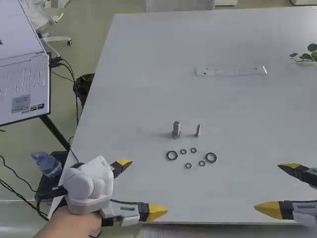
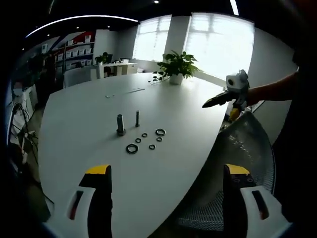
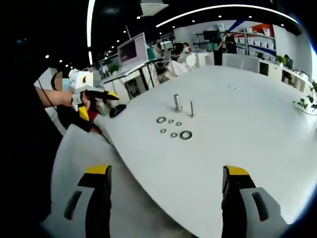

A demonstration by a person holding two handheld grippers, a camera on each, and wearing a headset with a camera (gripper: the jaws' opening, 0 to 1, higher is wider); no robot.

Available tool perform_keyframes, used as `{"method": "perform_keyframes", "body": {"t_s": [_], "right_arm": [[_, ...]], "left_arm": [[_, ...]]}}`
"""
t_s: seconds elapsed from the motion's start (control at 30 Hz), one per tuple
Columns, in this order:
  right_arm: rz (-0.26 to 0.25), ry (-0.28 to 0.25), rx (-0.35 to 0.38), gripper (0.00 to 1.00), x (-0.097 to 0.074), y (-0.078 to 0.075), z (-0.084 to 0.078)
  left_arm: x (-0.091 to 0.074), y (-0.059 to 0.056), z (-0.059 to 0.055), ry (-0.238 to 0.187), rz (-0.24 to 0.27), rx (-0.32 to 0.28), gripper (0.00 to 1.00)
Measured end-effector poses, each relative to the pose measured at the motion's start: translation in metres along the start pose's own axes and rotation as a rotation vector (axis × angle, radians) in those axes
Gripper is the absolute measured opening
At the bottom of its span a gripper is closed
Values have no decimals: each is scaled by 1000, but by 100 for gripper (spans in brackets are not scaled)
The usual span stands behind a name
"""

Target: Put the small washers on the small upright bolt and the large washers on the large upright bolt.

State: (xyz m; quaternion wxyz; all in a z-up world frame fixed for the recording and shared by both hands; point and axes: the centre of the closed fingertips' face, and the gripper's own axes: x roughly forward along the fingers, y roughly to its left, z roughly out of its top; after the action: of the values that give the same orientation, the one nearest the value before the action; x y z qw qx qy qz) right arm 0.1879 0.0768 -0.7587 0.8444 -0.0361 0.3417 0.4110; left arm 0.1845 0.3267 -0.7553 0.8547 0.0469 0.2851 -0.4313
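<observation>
**Foreground.** The left gripper [image 1: 141,187], held in a hand [image 1: 69,225] at the lower left, and the right gripper [image 1: 278,188], at the lower right, both sit by the near edge of the white table [image 1: 148,59]. Each has its yellow-tipped jaws spread wide with nothing between them. In both gripper views the jaws likewise stand well apart at either side of the picture. A bottle [image 1: 47,163] stands off the table, just left of the left gripper.

**Middle of the table.** Six washers lie flat in a loose cluster, ahead of both grippers, between their lines and well apart from either. The left large washer [image 1: 172,155] and the right large washer [image 1: 211,158] mark the ends of the cluster. The four small washers [image 1: 188,165] lie between them, two nearer and two farther. The washers appear separate from one another, though they are too small to tell for certain.

**Just beyond the cluster.** The large upright bolt [image 1: 176,129] stands on the left and the small upright bolt [image 1: 197,131] just beside it on the right. The large bolt is behind the left large washer. The small bolt is behind the small washers.

**Background.** A pale flat strip [image 1: 230,71] lies crosswise on the table, well beyond the bolts. Leaves of a plant [image 1: 306,54] show at the far right edge. An open laptop [image 1: 20,74] stands off the table to the left.
</observation>
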Motion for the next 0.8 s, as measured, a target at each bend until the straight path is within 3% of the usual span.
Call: {"method": "perform_keyframes", "body": {"t_s": [0.27, 0.6, 0.8], "right_arm": [[-13, 1, -8, 93, -1, -4, -1], [9, 23, -15, 94, 4, -4, -6], [19, 15, -12, 93, 6, -9, 4]], "left_arm": [[-2, 7, -2, 20, 4, 14, 92], [-1, 3, -2, 29, 0, 9, 95], [0, 3, -1, 30, 14, -5, 97]]}}
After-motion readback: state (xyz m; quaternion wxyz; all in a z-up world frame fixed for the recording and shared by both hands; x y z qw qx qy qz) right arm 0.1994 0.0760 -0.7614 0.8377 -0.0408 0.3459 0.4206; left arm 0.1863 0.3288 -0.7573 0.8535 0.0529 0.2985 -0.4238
